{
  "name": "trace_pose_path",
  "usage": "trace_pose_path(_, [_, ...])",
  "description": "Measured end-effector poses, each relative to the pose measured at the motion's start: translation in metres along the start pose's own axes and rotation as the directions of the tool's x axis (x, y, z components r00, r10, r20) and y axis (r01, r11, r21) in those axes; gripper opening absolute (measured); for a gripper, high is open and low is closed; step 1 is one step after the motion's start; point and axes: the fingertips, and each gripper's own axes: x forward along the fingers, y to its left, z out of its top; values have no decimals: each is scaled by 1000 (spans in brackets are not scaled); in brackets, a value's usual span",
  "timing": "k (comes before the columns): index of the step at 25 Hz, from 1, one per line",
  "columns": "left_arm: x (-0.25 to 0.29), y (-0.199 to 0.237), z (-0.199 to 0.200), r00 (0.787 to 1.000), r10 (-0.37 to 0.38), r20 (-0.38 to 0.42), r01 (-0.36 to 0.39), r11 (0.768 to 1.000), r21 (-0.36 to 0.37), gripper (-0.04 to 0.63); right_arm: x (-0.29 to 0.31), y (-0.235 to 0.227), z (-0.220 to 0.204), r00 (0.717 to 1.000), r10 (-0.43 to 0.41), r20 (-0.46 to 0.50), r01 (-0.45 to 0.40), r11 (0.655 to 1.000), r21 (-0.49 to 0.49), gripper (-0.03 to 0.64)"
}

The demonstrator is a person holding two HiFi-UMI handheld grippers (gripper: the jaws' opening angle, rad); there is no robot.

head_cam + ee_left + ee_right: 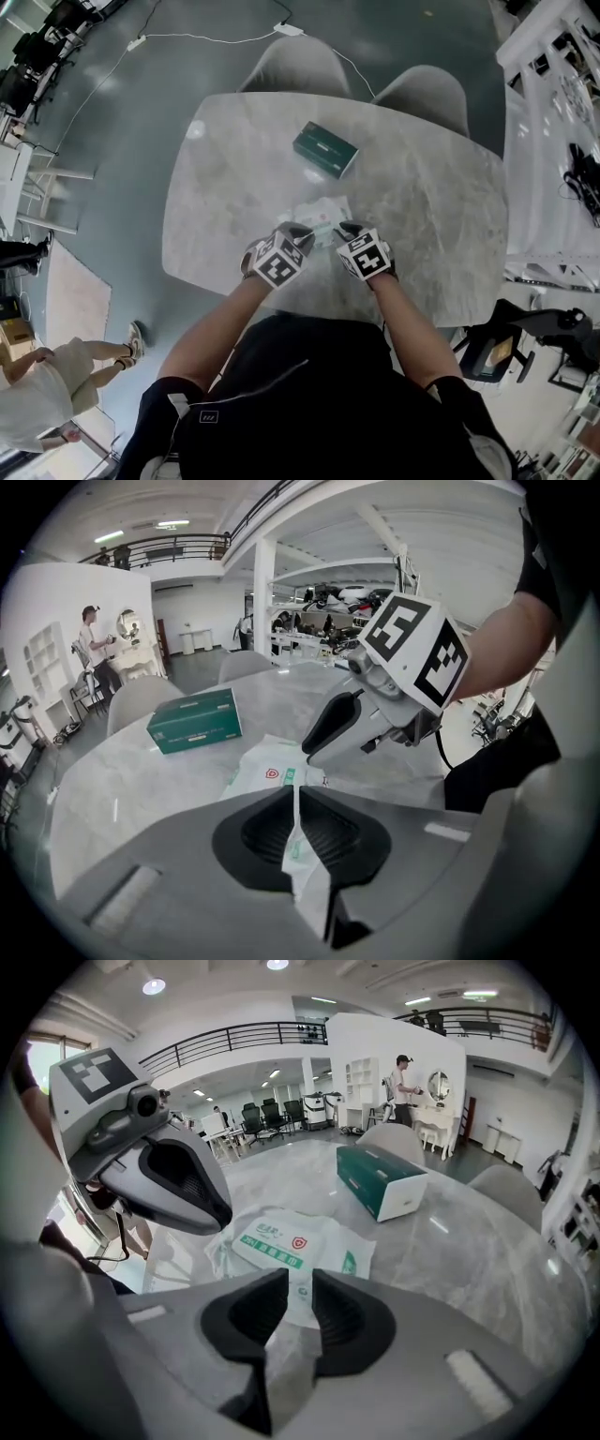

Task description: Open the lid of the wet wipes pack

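- A pale marbled surface (pixel 431 197) fills the middle of the head view, with grey chairs (pixel 298 64) at its top edge.
- The wet wipes pack (pixel 321 210) lies at centre frame, below a green box (pixel 324 150).
- The left gripper (pixel 296 803) and the right gripper (pixel 298 1290) each pinch the pack's near edge.

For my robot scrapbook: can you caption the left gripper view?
Left gripper fingers pinch an edge of the wet wipes pack; a green box waits on the marble table.

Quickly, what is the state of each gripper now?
Left gripper: closed on the edge of the wet wipes pack.
Right gripper: closed on that pack too.
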Motion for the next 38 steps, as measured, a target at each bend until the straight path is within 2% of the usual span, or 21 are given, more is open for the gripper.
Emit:
trace_pose_path(2, [10, -1, 0, 1000, -4, -19, 4, 1000, 6, 9, 5, -3, -2, 1000, 13, -14, -13, 1000, 4, 84])
trace_pose_path(3, [15, -1, -1, 1000, -4, -29, 4, 1000, 7, 51, 7, -3, -3, 1000, 20, -21, -20, 1000, 4, 84])
trace_pose_path(4, [20, -1, -1, 999, -3, -39, 4, 1000, 8, 125, 10, -3, -4, 999, 24, -29, -24, 1000, 4, 84])
trace_pose_path(5, [24, 0, -2, 999, -2, -49, 3, 1000, 9, 150, 12, -3, -6, 999, 28, -37, -28, 1000, 4, 84])
trace_pose_path(13, [44, 6, -15, 993, 24, -114, -19, 999, 44, 152, 20, -5, -11, 999, 21, -49, -24, 998, -56, 81])
trace_pose_path(22, [59, 8, -21, 986, 82, -147, -59, 986, 158, 163, 25, -7, -13, 998, 28, -54, -32, 997, -72, 80])
trace_pose_path(31, [67, 9, -20, 973, 135, -189, -89, 968, 233, 163, 25, -4, -14, 999, -6, -51, 0, 993, -115, 69])
trace_pose_path(35, [64, 10, -20, 976, 121, -182, -78, 970, 229, 163, 24, -4, -14, 1000, 2, -30, -5, 995, -100, 67])
trace_pose_path(38, [64, 12, -20, 977, 118, -180, -79, 974, 212, 176, 24, -3, -16, 1000, 6, -21, -9, 990, -140, 67])
